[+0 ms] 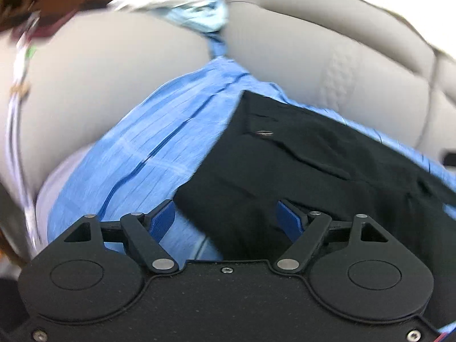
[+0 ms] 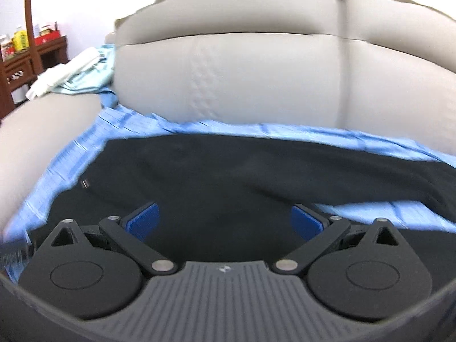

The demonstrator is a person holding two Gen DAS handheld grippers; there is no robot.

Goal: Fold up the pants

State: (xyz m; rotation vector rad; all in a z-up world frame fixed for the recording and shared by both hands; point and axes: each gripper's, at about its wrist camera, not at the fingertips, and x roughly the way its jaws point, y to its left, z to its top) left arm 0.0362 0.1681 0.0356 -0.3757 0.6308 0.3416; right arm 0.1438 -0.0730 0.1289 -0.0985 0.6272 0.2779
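Black pants lie spread on a blue sheet over a grey sofa seat. A metal button marks the waistband end in the left wrist view. My left gripper hovers over the pants' near left edge, jaws apart, nothing pressed between the blue pads. In the right wrist view the pants stretch across the sheet. My right gripper stands open above the dark cloth, with nothing between its pads.
The grey sofa backrest rises behind the pants, an armrest to the left. Pale folded cloths lie on the armrest's far end. A wooden shelf with bottles stands at the far left.
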